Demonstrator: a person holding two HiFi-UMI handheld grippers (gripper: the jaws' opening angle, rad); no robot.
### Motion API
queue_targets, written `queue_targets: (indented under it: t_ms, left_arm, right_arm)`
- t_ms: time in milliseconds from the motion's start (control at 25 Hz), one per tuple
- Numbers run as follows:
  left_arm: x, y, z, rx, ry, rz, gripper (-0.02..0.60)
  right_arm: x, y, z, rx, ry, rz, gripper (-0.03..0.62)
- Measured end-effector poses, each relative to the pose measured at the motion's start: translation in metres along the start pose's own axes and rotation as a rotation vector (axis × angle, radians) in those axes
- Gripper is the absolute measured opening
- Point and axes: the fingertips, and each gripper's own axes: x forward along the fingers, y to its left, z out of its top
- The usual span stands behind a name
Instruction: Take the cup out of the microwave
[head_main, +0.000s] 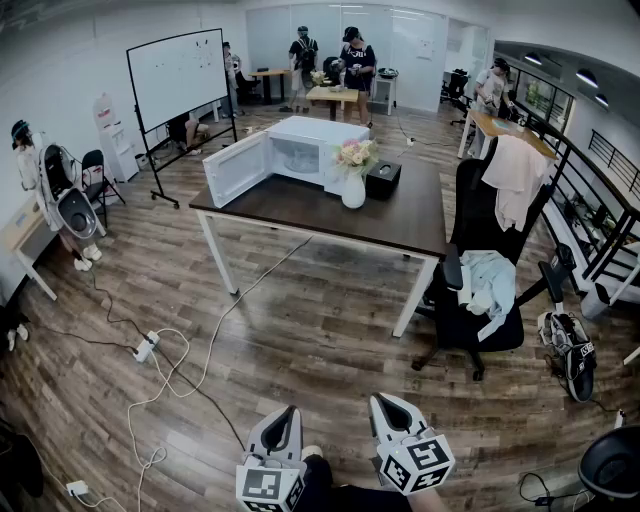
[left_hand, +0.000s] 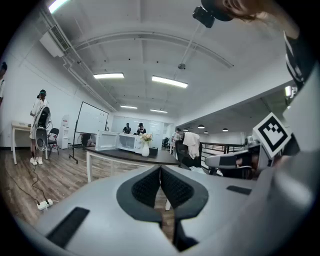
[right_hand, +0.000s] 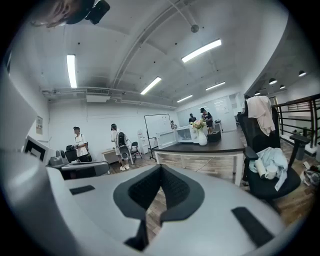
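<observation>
Cup: it cannot be made out in any view; the microwave's open cavity is too small and too dim in the head view to show what stands inside.
Microwave (head_main: 305, 140): white, standing at the far left corner of the table, well away from both grippers.
Microwave door (head_main: 237, 168): swung wide open to the left, with its inner face turned toward the camera.
Table (head_main: 400, 215): dark top on white legs, in the middle of the room on a wooden floor.
Vase (head_main: 353, 187): white, holding flowers, just beside the microwave's right side.
Black box (head_main: 383, 178): on the table, just to the right of the vase.
Office chair (head_main: 480, 300): black, at the table's right end, with pale clothes draped over its back and seat.
Whiteboard (head_main: 180, 75): on a rolling stand, behind and to the left of the table.
Left gripper (head_main: 290, 412): low in the head view, its jaws pressed together with nothing between them, pointing roughly level toward the table.
Right gripper (head_main: 383, 402): just beside the left one, its pads also meeting at the tips and holding nothing.
People: several stand at the far end of the room and by the left wall.
</observation>
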Motion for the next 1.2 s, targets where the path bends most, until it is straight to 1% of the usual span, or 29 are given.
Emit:
queue_targets:
  t_ms: [320, 600, 800, 840, 880, 920, 1080, 1200]
  left_arm:
    - [-0.014, -0.021, -0.004, 0.003, 0.004, 0.011, 0.006]
    - [-0.021, -0.028, -0.005, 0.023, 0.004, 0.033, 0.006]
    - [-0.025, -0.030, 0.000, 0.011, -0.030, 0.051, 0.015]
    - [-0.024, -0.031, 0.001, 0.006, -0.028, 0.047, 0.065]
    - [-0.023, -0.030, 0.002, 0.000, -0.024, 0.041, 0.159]
    - [-0.022, -0.030, 0.003, -0.004, -0.021, 0.038, 0.214]
    - [-0.014, -0.023, 0.007, 0.004, -0.022, 0.048, 0.294]
    - [-0.002, -0.012, 0.008, 0.000, -0.021, 0.050, 0.332]
  right_arm:
    - [-0.030, -0.003, 0.001, -0.025, -0.006, -0.012, -0.008]
    - [-0.044, -0.008, -0.001, -0.029, -0.002, -0.019, -0.008]
    - [-0.048, -0.006, -0.009, -0.020, 0.013, -0.005, -0.008]
    - [-0.048, -0.006, -0.009, -0.015, 0.016, -0.002, -0.008]
    - [-0.047, -0.006, -0.009, -0.010, 0.017, 0.002, -0.008]
    - [-0.046, -0.005, -0.008, -0.007, 0.017, 0.006, -0.008]
    - [-0.036, -0.006, -0.006, -0.004, 0.016, 0.016, -0.008]
    - [-0.022, -0.008, -0.004, -0.003, 0.022, 0.019, -0.008]
